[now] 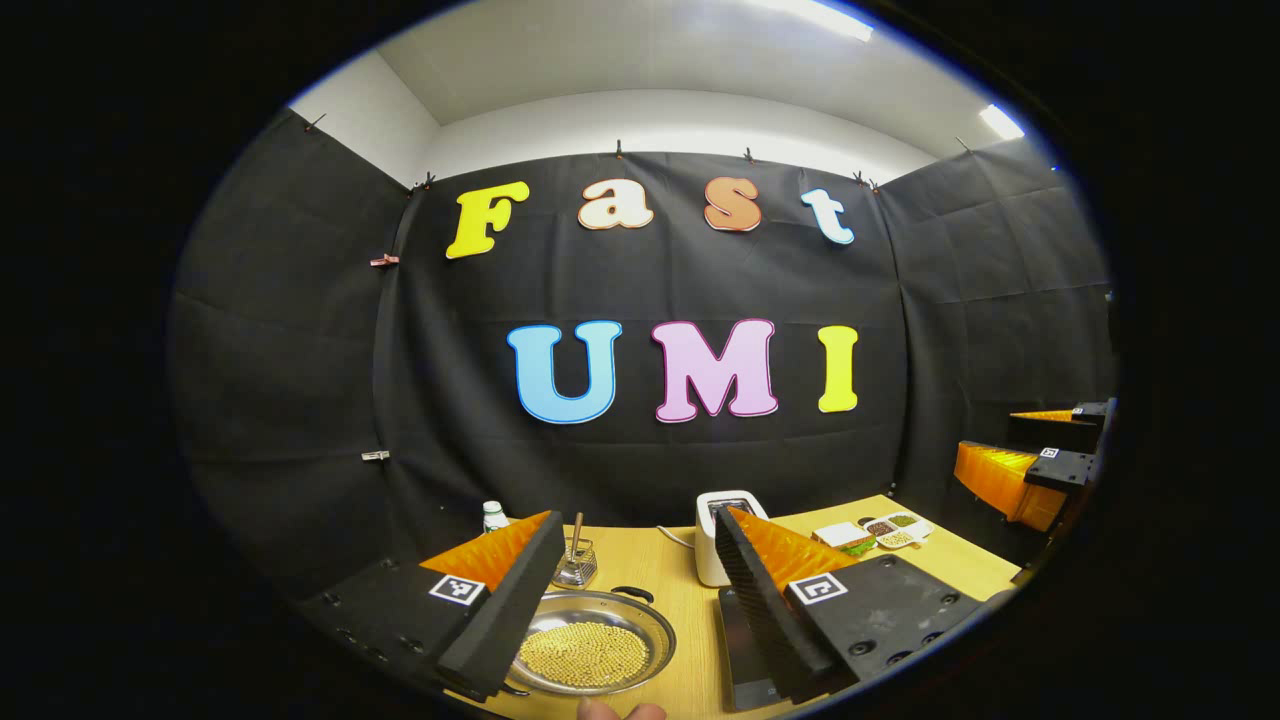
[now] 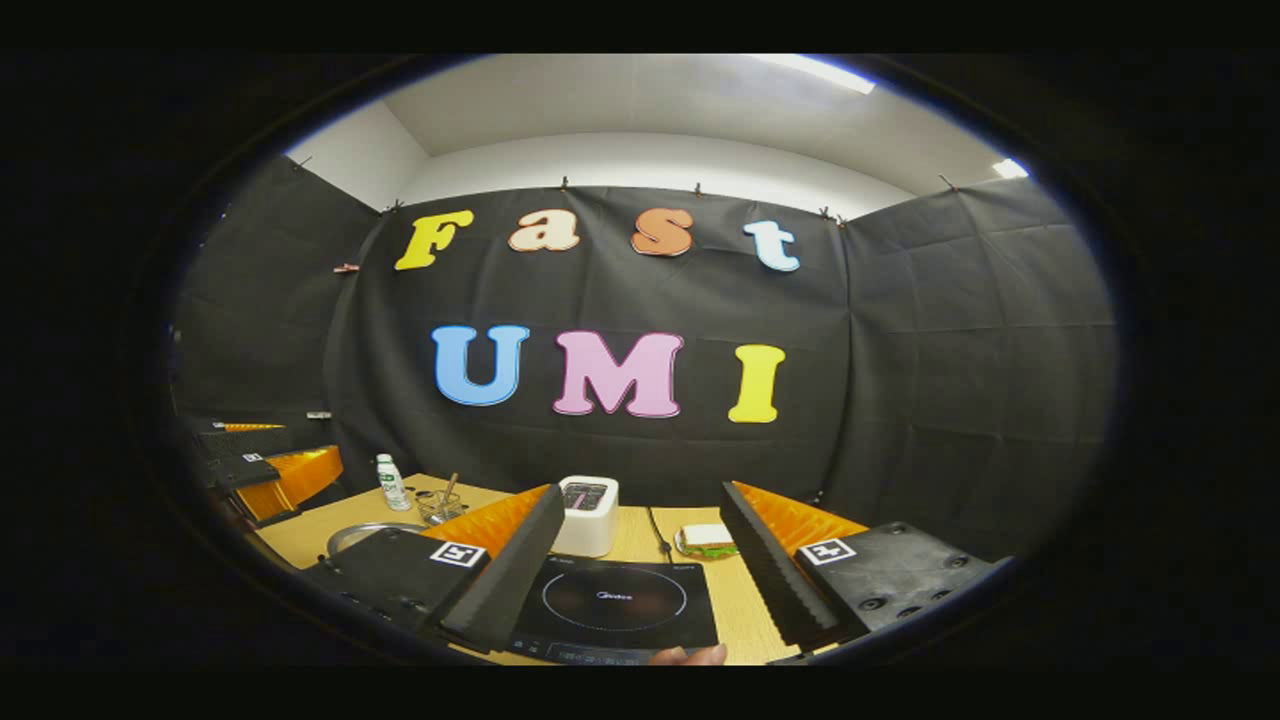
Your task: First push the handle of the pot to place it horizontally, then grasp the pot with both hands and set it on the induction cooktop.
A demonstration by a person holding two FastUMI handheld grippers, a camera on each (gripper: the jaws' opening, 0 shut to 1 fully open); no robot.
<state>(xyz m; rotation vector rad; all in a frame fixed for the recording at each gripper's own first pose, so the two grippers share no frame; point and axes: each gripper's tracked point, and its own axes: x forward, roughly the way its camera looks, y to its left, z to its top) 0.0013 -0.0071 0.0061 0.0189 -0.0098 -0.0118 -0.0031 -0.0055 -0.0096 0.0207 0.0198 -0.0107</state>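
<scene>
1. Hovering above the wooden table (image 1: 690,610), the left gripper (image 1: 630,560) was seen with its fingers spread wide and nothing held between them; the pot (image 1: 592,642), a shallow metal pan filled with small yellow grains, was seen on the table below and between those fingers, at the table's left part; its dark handle (image 1: 633,593) was seen at the far rim.
2. Behind the pot a small glass holder with a stick (image 1: 576,562) was noted, and a white bottle (image 1: 494,516) farther left; a white toaster (image 1: 722,535) was placed right of these, then a sandwich (image 1: 846,540) and small dishes of beans (image 1: 893,529).
3. Right of the pot, the induction cooktop (image 2: 612,603) was seen flat on the table, bare on top, just in front of the toaster.
4. Above the cooktop the right gripper (image 2: 640,565) was held with fingers wide apart, gripping nothing.
</scene>
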